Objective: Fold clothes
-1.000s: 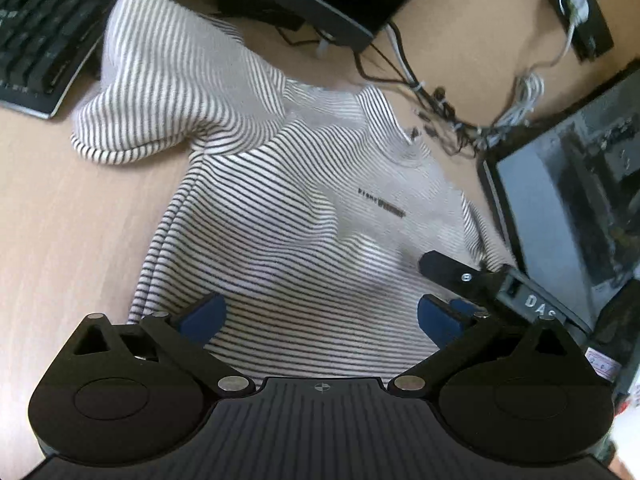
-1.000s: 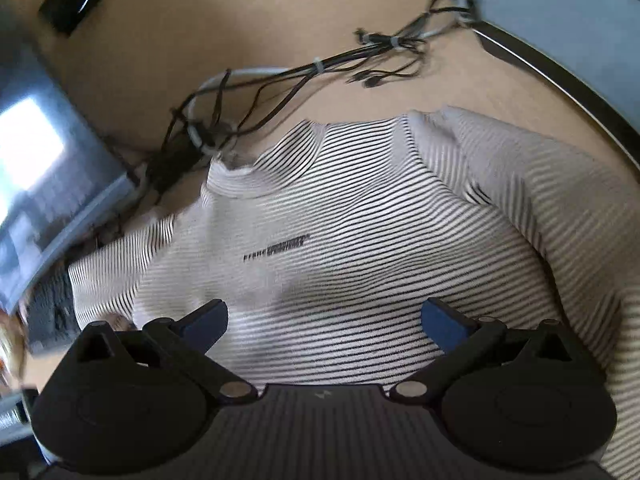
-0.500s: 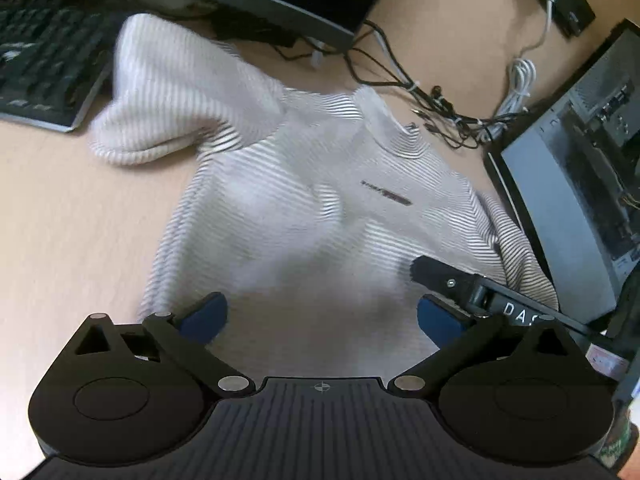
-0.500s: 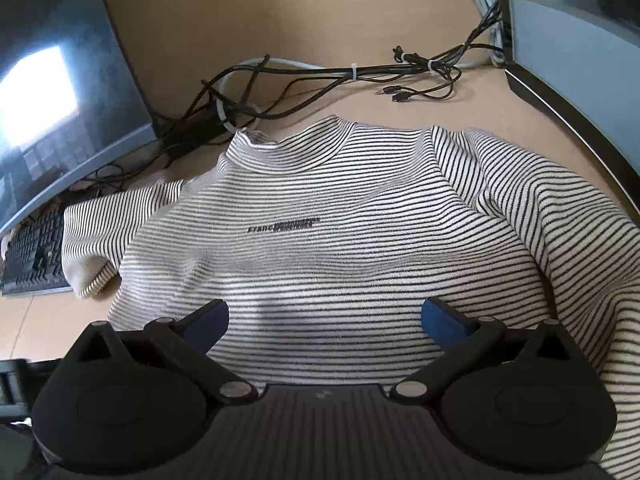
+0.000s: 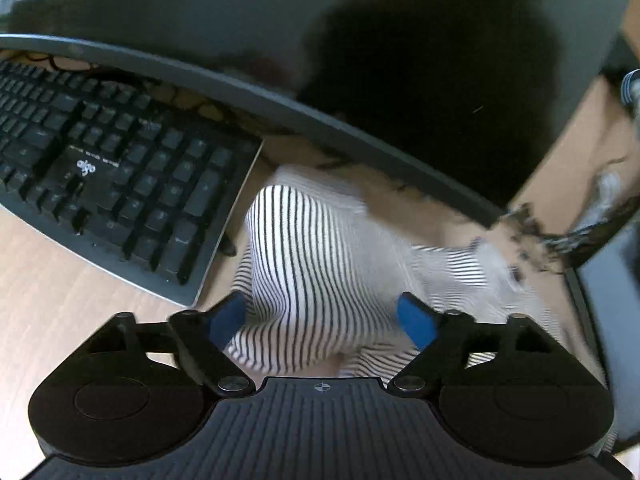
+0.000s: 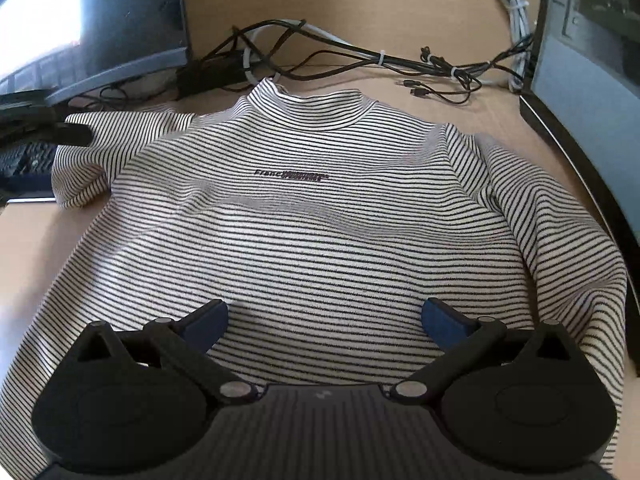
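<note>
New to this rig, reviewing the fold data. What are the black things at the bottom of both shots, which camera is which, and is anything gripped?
No robot arm here: a person holds a two-finger gripper in each hand, each carrying a fisheye camera that looks along its fingers. The black shapes are those grippers. The left view shows the left gripper by a keyboard, its jaws closing with a sleeve between the blue pads. The right view shows the right gripper open over a striped shirt lying flat on the desk, cables behind. Nothing is firmly gripped yet.
</note>
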The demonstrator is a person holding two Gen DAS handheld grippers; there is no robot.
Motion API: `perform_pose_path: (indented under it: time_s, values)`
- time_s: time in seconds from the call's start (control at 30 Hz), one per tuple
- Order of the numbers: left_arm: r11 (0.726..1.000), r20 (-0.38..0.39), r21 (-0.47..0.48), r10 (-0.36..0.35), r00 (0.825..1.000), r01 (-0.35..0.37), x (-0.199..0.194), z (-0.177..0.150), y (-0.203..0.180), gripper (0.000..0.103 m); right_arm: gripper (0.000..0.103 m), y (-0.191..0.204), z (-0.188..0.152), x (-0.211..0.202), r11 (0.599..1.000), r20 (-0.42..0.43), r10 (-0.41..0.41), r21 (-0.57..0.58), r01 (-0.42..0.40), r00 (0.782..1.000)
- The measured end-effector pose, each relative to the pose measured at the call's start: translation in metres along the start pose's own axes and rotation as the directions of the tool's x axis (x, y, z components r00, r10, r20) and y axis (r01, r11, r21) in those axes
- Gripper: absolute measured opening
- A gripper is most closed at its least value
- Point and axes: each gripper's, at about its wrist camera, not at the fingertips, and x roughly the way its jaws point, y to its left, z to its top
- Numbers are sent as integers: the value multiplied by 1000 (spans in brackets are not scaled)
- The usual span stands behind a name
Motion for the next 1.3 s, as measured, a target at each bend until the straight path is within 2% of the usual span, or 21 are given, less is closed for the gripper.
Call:
perform_pose_path:
  time_s: [0.07, 0.13, 0.2, 0.3, 0.33, 0.4, 0.5, 0.53, 0.57, 0.6, 0.63, 0.7, 0.77, 0.8, 0.87, 0.93, 1.03, 1.1, 1.17, 1.2, 1.3]
  values:
    - [1000, 2, 9, 15, 1000, -15, 8, 1, -3, 58, 103, 0, -1, -1, 1000, 4, 2, -6, -2, 1000]
    - [999, 27, 41, 11, 1000, -12, 7, 3, -7, 26, 103, -3, -1, -1, 1000, 8, 8, -2, -8, 1000]
    - [995, 74, 97, 9, 997, -16, -3, 7, -13, 23, 101, -9, 1, -7, 1000, 11, -11, 14, 11, 1000]
    - [983, 184, 180, 8, 983, -41, -34, 16, -22, 17, 89, -23, 5, -42, 999, 72, -34, -24, 36, 997]
    - [979, 221, 198, 11, 975, -56, -44, 18, -25, 12, 89, -27, 4, -56, 995, 108, -66, -63, 73, 992]
    - [973, 283, 211, 33, 959, -96, -62, 23, -23, 12, 86, -34, 0, -83, 969, 174, -175, -146, 201, 969]
    - [975, 321, 170, 85, 943, -145, -80, 27, -11, 12, 73, -49, -12, -97, 949, 122, -248, -169, 266, 961]
    - [980, 310, 146, 85, 947, -136, -83, 28, -6, 14, 66, -55, -17, -98, 949, 87, -262, -158, 273, 961]
    - [987, 288, 122, 65, 956, -104, -86, 29, -2, 15, 64, -60, -23, -95, 953, 43, -269, -133, 272, 962]
    - [993, 259, 99, 31, 965, -59, -87, 29, -1, 23, 64, -66, -29, -92, 956, -2, -275, -108, 273, 961]
    - [997, 230, 80, -3, 973, -16, -87, 28, -1, 38, 64, -72, -35, -91, 959, -36, -276, -82, 273, 960]
    - [995, 169, 78, -68, 983, 55, -80, 22, -13, 51, 63, -77, -44, -89, 963, -64, -268, -50, 265, 961]
    - [989, 92, 91, -121, 988, 113, -71, 13, -31, 54, 35, -79, -45, -87, 965, -76, -263, -37, 261, 962]
    - [986, 49, 97, -144, 988, 139, -66, 8, -41, 57, 17, -80, -42, -88, 967, -79, -253, -25, 252, 964]
    - [978, -28, 105, -179, 984, 181, -60, -3, -58, 67, 12, -82, -29, -95, 968, -35, -250, 0, 251, 968]
    - [970, -69, 129, -198, 978, 205, -62, -15, -71, 83, 4, -81, -11, -110, 966, 47, -258, 12, 258, 965]
    - [936, -126, 223, -250, 960, 272, -63, -34, -88, 94, 4, -78, 11, -128, 969, 135, -245, -7, 248, 960]
    - [918, -164, 277, -247, 955, 285, -61, -53, -95, 94, 9, -77, 10, -131, 973, 118, -223, -29, 228, 968]
    - [909, -210, 284, -251, 945, 304, -53, -68, -95, 95, 35, -74, -7, -128, 980, 59, -184, -62, 188, 981]
    - [912, -231, 268, -253, 940, 311, -49, -72, -94, 95, 52, -70, -20, -126, 980, 36, -172, -91, 175, 984]
    - [915, -282, 241, -255, 925, 325, -38, -81, -92, 95, 53, -58, -52, -115, 972, -43, -183, -160, 174, 982]
